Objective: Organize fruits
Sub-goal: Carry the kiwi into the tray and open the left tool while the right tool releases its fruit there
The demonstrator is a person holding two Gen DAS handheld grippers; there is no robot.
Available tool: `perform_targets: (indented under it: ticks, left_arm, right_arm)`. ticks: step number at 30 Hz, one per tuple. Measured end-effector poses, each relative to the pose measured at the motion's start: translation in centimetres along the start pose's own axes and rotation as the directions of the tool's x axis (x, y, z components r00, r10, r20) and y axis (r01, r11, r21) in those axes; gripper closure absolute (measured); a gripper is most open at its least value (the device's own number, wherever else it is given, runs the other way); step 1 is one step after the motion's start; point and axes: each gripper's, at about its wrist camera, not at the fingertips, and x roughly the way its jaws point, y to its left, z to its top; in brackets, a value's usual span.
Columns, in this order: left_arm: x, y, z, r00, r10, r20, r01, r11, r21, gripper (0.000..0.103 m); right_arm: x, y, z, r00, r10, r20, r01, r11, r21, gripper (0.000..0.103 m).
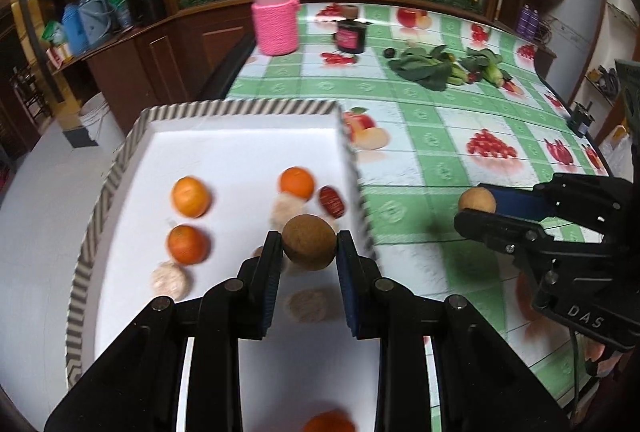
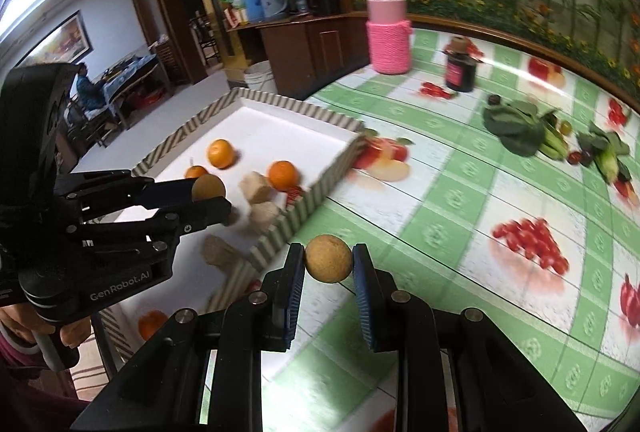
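My left gripper (image 1: pixel 309 246) is shut on a round brown longan (image 1: pixel 309 242) and holds it above the white tray (image 1: pixel 240 136) with the striped rim. In the tray lie several oranges (image 1: pixel 190 196), pale biscuit-like pieces (image 1: pixel 169 279) and a red date (image 1: pixel 332 201). My right gripper (image 2: pixel 328 264) is shut on a second tan longan (image 2: pixel 329 258) over the green checked tablecloth (image 2: pixel 440 216), just right of the tray (image 2: pixel 280 120). The right gripper also shows in the left wrist view (image 1: pixel 476 212), the left gripper in the right wrist view (image 2: pixel 212 198).
A jar in a pink knitted sleeve (image 1: pixel 274 20), a small dark jar (image 1: pixel 352 36) and leafy greens (image 1: pixel 424 66) stand at the far side of the table. Wooden cabinets (image 1: pixel 160 48) lie beyond the table's left edge.
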Motion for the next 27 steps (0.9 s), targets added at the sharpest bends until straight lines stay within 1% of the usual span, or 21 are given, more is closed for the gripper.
perform_targets:
  ticks: [6, 10, 18, 27]
  left_arm:
    - [-0.3, 3.3, -1.4, 0.999, 0.031, -0.017, -0.032, 0.999, -0.042, 0.078]
    - [0.0, 4.8, -2.1, 0.998, 0.047, -0.034, -0.049, 0.997, -0.065, 0.078]
    - [1.0, 5.7, -3.2, 0.996, 0.046, -0.071, -0.052, 0.995, -0.081, 0.078]
    - [1.4, 6.1, -4.0, 0.994, 0.04, -0.098, -0.048, 0.995, -0.085, 0.078]
  right_arm:
    - [1.6, 2.4, 0.7, 1.0, 0.019, -0.024, -0.02, 0.998, -0.052, 0.078]
    - [2.5, 3.5, 1.2, 0.999, 0.038, -0.037, -0.041, 0.997, -0.071, 0.078]
    - [5.1, 5.8, 1.9, 0.994, 0.07, -0.084, -0.079, 0.99, -0.118, 0.078]
    - [7.7, 7.3, 2.4, 0.988, 0.095, -0.12, -0.112, 0.984, -0.142, 0.078]
